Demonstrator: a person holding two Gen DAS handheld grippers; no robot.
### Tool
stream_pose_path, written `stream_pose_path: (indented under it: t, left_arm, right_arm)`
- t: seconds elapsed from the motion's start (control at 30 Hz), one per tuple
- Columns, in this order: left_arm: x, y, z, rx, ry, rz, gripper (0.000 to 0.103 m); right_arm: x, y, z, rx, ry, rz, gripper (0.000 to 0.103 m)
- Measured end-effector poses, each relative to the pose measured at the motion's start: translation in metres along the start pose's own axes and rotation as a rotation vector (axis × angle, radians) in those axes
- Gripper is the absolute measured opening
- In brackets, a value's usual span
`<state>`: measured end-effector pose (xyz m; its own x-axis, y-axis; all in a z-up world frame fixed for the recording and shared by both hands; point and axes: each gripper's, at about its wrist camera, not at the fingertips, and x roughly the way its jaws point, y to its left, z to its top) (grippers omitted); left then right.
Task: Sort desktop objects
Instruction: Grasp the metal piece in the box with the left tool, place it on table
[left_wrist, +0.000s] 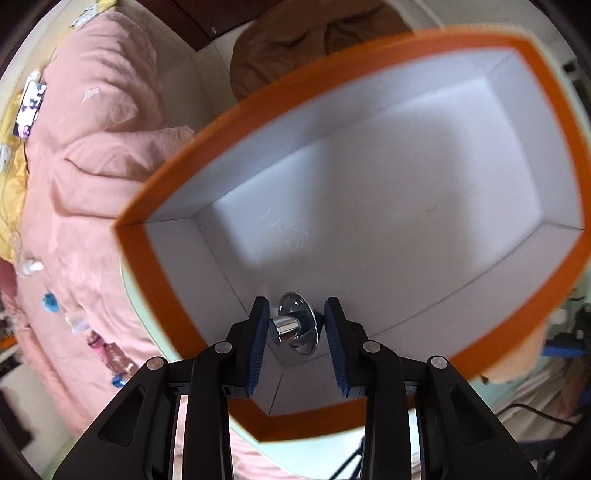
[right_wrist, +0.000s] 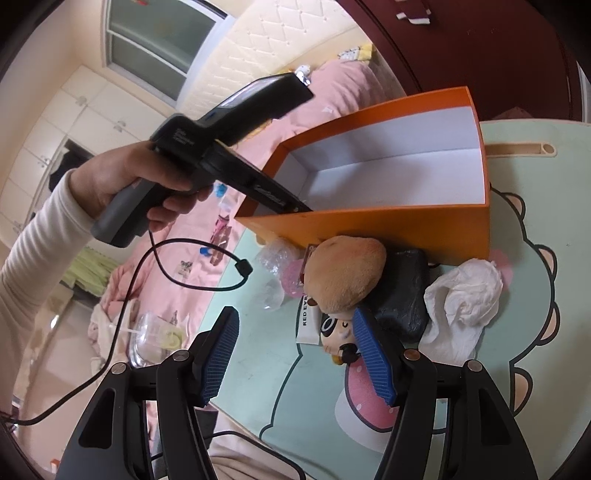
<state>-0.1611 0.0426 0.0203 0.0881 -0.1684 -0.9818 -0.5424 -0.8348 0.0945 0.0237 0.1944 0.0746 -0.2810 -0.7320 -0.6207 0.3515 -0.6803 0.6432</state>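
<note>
An orange box (left_wrist: 236, 114) with a white inside fills the left wrist view. My left gripper (left_wrist: 295, 321) points down into its near corner, shut on a small chrome knob (left_wrist: 286, 326) with a round base, close above the box floor. In the right wrist view the same orange box (right_wrist: 369, 229) stands on a green cartoon mat (right_wrist: 535, 258). My right gripper (right_wrist: 295, 317) hangs open over the mat with nothing between its fingers. Just beyond its right finger lie a brown plush toy (right_wrist: 347, 273), a doll face (right_wrist: 338, 332) and a white card (right_wrist: 308, 325).
A black pouch (right_wrist: 402, 291) and a crumpled white cloth (right_wrist: 461, 302) lie beside the plush. Clear plastic wrap (right_wrist: 273, 258) sits by the box's corner. A hand (right_wrist: 122, 184) with a trailing black cable (right_wrist: 122, 314) holds the left tool. A pink bedspread (left_wrist: 92, 166) lies to the left.
</note>
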Motion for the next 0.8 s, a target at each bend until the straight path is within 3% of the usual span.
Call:
stream_pose_path:
  t: [0.17, 0.33, 0.57, 0.7, 0.8]
  left_arm:
    - [-0.06, 0.022, -0.028, -0.098, -0.214, -0.119, 0.033]
    - [-0.1, 0.017, -0.084, -0.14, -0.408, -0.219, 0.033]
    - [-0.057, -0.003, -0.155, -0.242, -0.512, -0.357, 0.033]
    - [-0.029, -0.028, -0.176, -0.29, -0.57, -0.295, 0.033]
    - [-0.013, -0.04, -0.18, -0.303, -0.61, -0.293, 0.033]
  right_arm:
    - [-0.002, 0.003, 0.001, -0.029, -0.022, -0.021, 0.064]
    - [-0.003, 0.007, -0.001, -0.056, -0.047, -0.071, 0.064]
    - [-0.007, 0.011, -0.008, -0.077, -0.079, -0.134, 0.064]
    - [-0.009, 0.003, -0.017, -0.035, -0.082, -0.149, 0.064]
    - [-0.013, -0.004, -0.024, 0.011, -0.08, -0.155, 0.064]
